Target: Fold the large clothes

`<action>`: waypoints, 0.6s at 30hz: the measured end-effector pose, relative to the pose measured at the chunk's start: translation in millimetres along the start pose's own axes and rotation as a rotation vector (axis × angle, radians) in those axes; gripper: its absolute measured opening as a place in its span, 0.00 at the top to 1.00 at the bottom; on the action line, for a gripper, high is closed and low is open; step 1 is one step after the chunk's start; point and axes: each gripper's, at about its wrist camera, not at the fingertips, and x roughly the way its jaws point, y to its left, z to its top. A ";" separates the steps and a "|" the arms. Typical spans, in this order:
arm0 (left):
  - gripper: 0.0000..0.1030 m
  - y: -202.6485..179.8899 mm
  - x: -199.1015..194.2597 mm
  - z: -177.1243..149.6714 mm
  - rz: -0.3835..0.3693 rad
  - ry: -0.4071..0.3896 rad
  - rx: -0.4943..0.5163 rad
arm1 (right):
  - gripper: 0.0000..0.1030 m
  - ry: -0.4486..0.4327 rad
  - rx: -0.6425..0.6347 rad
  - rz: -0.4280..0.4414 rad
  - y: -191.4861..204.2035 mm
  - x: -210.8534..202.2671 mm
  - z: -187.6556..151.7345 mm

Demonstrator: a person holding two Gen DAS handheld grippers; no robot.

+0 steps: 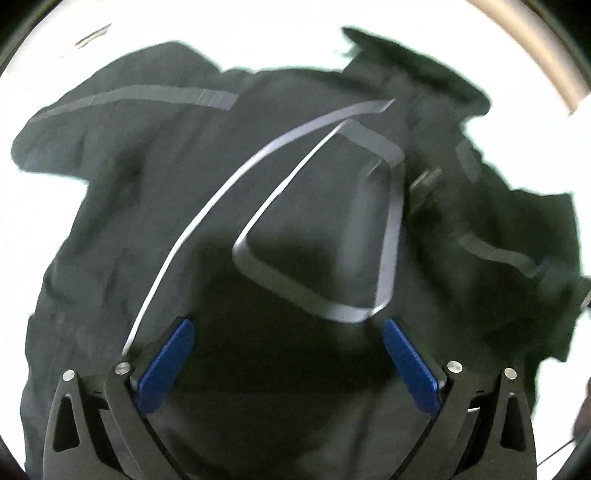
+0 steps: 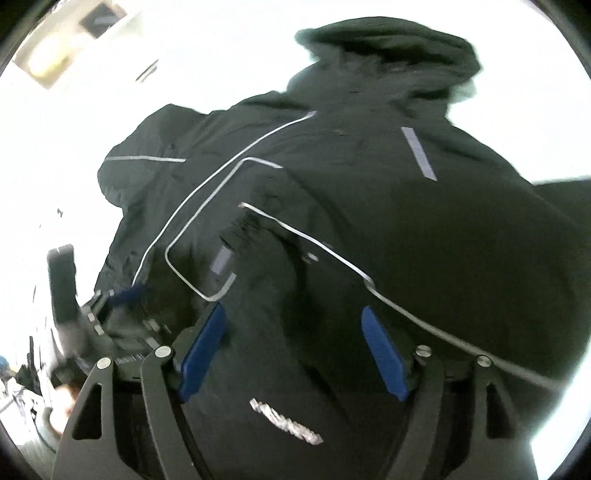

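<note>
A large black jacket (image 1: pixel 177 206) with grey reflective stripes lies spread on a white surface and fills the left wrist view. It also fills the right wrist view (image 2: pixel 424 240), hood at the top. My left gripper (image 1: pixel 288 328) is open and empty just above the jacket's lower body, blue pads wide apart. My right gripper (image 2: pixel 293 314) is open and empty over the jacket, above a white logo print (image 2: pixel 286 422). The left gripper shows blurred at the lower left of the right wrist view (image 2: pixel 122 314), over the jacket's edge.
The white table surface (image 1: pixel 258 33) surrounds the jacket. A dark upright object (image 2: pixel 62 284) stands at the left in the right wrist view. A beige box-like thing (image 2: pixel 51 62) sits at the far top left.
</note>
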 end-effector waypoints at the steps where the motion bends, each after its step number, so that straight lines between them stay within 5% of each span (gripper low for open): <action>1: 0.01 -4.6 -4.6 7.5 -0.024 -0.023 0.009 | 0.23 -0.007 0.011 -0.006 -7.0 -7.0 -6.3; 6: 0.01 -32.9 -1.6 52.9 -0.258 -0.063 0.007 | 0.23 -0.012 0.068 -0.045 -28.8 -18.4 -26.1; 10: 0.05 -57.7 29.0 64.8 -0.266 -0.006 0.043 | 0.23 -0.007 0.090 -0.055 -38.0 -22.8 -31.5; 12: 0.21 -64.2 47.6 69.4 -0.261 0.046 0.052 | 0.23 -0.004 0.094 -0.051 -38.0 -22.5 -30.6; 14: 0.75 -73.3 68.9 75.4 -0.289 0.114 0.041 | 0.23 -0.002 0.092 -0.054 -37.1 -23.5 -29.5; 18: 0.81 -78.6 53.4 78.3 -0.294 0.064 0.076 | 0.23 -0.019 0.080 -0.097 -39.0 -31.2 -26.5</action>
